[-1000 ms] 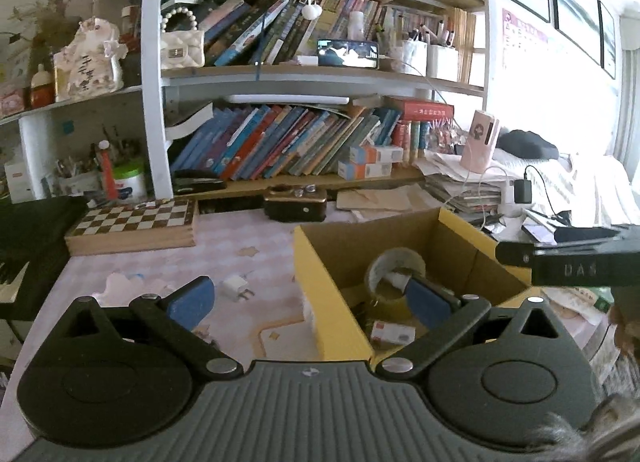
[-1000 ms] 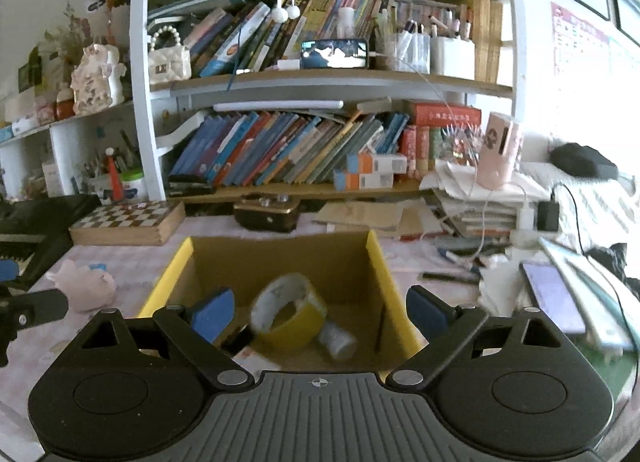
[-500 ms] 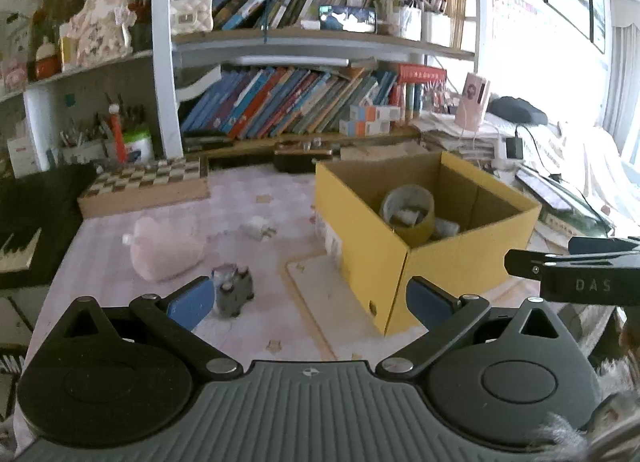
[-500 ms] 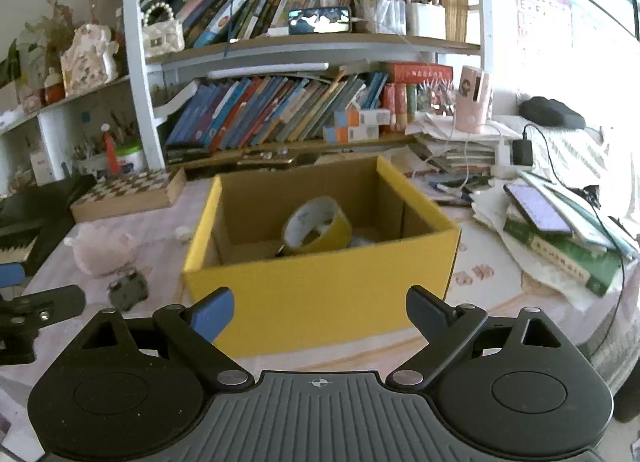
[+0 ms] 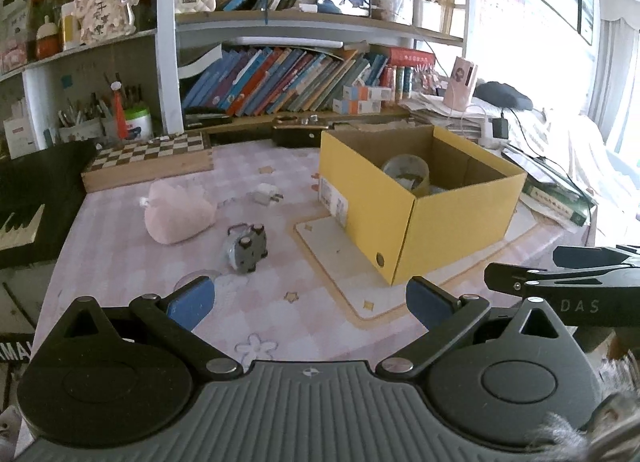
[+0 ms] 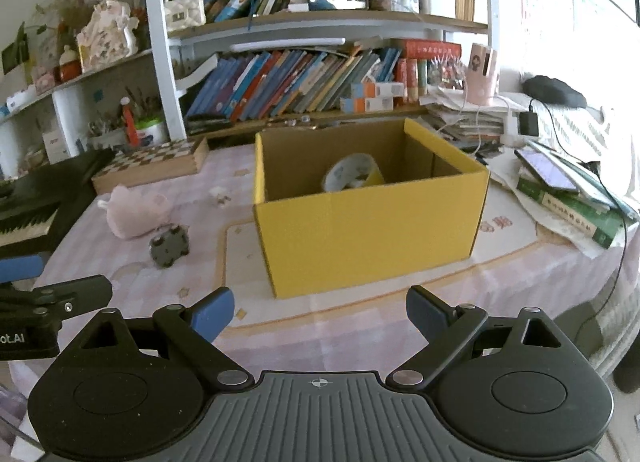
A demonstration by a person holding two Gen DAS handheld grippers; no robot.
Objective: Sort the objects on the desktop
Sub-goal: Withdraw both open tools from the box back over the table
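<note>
A yellow cardboard box [image 5: 460,217] [image 6: 372,234] stands open on the pink checked tablecloth, with a roll of tape [image 5: 406,171] [image 6: 352,173] and small items inside. Left of it lie a pink plush pouch [image 5: 176,215] [image 6: 134,211], a small grey alarm clock [image 5: 246,248] [image 6: 170,248] and a white plug [image 5: 266,195] [image 6: 220,193]. My left gripper [image 5: 308,298] hangs open and empty over the cloth, short of the clock. My right gripper [image 6: 320,310] is open and empty in front of the box's near wall. Each gripper's side shows at the edge of the other's view.
A chessboard box [image 5: 148,159] lies at the back left, a black keyboard [image 5: 28,197] at the left edge. Bookshelves [image 6: 304,73] rise behind the table. Stacked books with a phone [image 6: 548,173] and cables crowd the right side.
Both grippers have pulled back from the box toward the table's near edge. The box, close up before, now sits farther off, and the pouch, clock and plug have come into view.
</note>
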